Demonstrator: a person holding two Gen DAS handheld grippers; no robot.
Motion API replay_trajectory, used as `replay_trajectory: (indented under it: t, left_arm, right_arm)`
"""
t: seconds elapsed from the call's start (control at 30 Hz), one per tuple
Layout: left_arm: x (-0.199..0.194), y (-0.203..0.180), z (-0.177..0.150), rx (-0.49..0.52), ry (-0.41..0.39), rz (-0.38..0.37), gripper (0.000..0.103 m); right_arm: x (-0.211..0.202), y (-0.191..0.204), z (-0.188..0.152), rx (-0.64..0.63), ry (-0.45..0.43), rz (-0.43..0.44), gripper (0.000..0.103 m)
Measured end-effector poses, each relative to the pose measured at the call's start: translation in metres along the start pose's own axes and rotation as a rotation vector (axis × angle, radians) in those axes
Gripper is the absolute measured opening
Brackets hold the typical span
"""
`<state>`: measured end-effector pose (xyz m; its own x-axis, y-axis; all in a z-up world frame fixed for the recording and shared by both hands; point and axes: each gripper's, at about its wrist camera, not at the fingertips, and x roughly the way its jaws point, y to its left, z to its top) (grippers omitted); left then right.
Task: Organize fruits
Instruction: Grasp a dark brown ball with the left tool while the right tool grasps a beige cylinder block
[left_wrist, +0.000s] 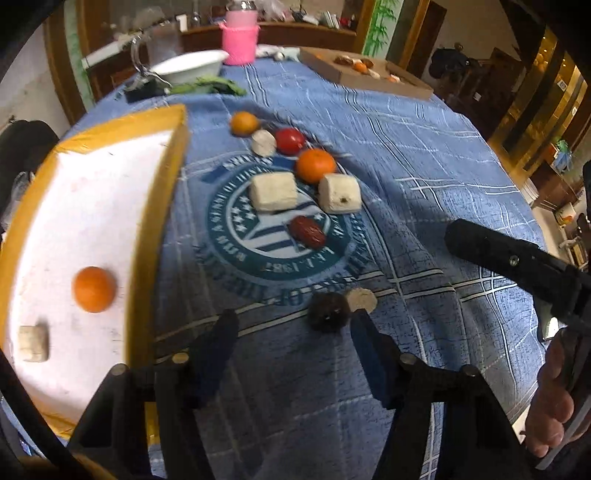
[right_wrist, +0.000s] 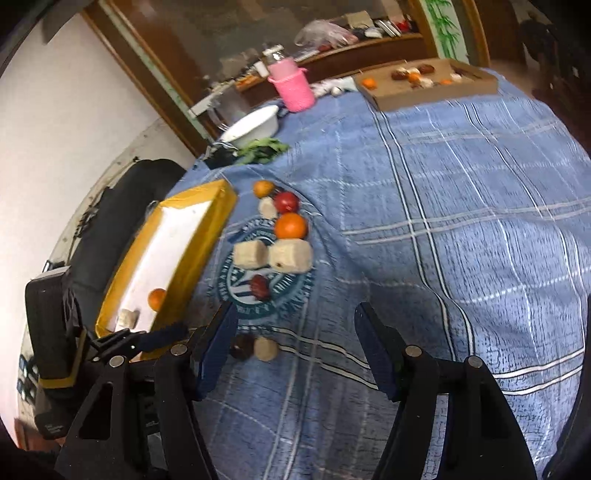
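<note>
- The desk (left_wrist: 424, 155) was covered with a blue plaid cloth bearing a round teal-and-white emblem (left_wrist: 273, 218) near the frame centre of the left wrist view.
- At the upper edge of that view stood a pink plastic tub (left_wrist: 240, 38), a white basin (left_wrist: 190, 66) and a flat brown cardboard tray (left_wrist: 343, 72) with small pieces of food in it; behind them ran a wooden shelf cluttered with items.
- A shallow yellow-rimmed box with a white floor (left_wrist: 88, 206) filled the left of the frame, holding a small orange (left_wrist: 95, 289) and a pale cube (left_wrist: 33, 342) just below it.
- On the emblem lay a loose cluster: a small yellow-orange fruit (left_wrist: 243, 123), a red round fruit (left_wrist: 290, 140), a larger orange tangerine (left_wrist: 316, 165), two pale blocks (left_wrist: 273, 192), a smaller pale round piece (left_wrist: 263, 142) and a dark red date (left_wrist: 307, 231).
- The left gripper (left_wrist: 293, 332) had its fingers spread wide with nothing between them; a dark round fruit (left_wrist: 328, 312) sat just above the right fingertip, touching a tan piece (left_wrist: 362, 298).
- The right gripper (right_wrist: 295, 325) also had wide fingers holding nothing; in its view the dark fruit and tan piece lay low between the fingers, close to the left one.
</note>
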<state>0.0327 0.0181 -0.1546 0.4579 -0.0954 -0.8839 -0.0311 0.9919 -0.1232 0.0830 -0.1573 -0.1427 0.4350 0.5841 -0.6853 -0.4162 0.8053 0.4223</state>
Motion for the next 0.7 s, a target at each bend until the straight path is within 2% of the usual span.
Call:
replay_trajectory:
  t: [0.07, 0.17, 0.27, 0.37, 0.53, 0.7]
  left_arm:
    - [0.003, -0.002, 0.001, -0.003, 0.013, -0.016, 0.062]
    - [0.007, -0.003, 0.004, -0.014, 0.028, -0.029, 0.055]
    - [0.014, -0.004, 0.005, -0.026, 0.054, -0.057, 0.044]
    - [0.017, -0.005, 0.006, -0.044, 0.067, -0.108, 0.027]
    - [0.013, -0.003, 0.003, -0.050, 0.062, -0.113, 0.024]
    - [-0.004, 0.020, -0.003, -0.106, 0.032, -0.118, 0.024]
  right_arm:
    - [0.002, -0.003, -0.001, 0.007, 0.006, -0.004, 0.065]
    - [0.005, -0.004, 0.000, 0.009, 0.013, -0.001, 0.064]
    - [0.008, -0.001, 0.001, 0.009, 0.021, 0.009, 0.064]
    - [0.015, 0.001, 0.005, 0.018, 0.033, 0.039, 0.061]
    - [0.035, 0.009, 0.018, 0.023, 0.062, 0.073, 0.054]
    - [0.058, 0.018, 0.031, 0.018, 0.079, 0.032, 0.053]
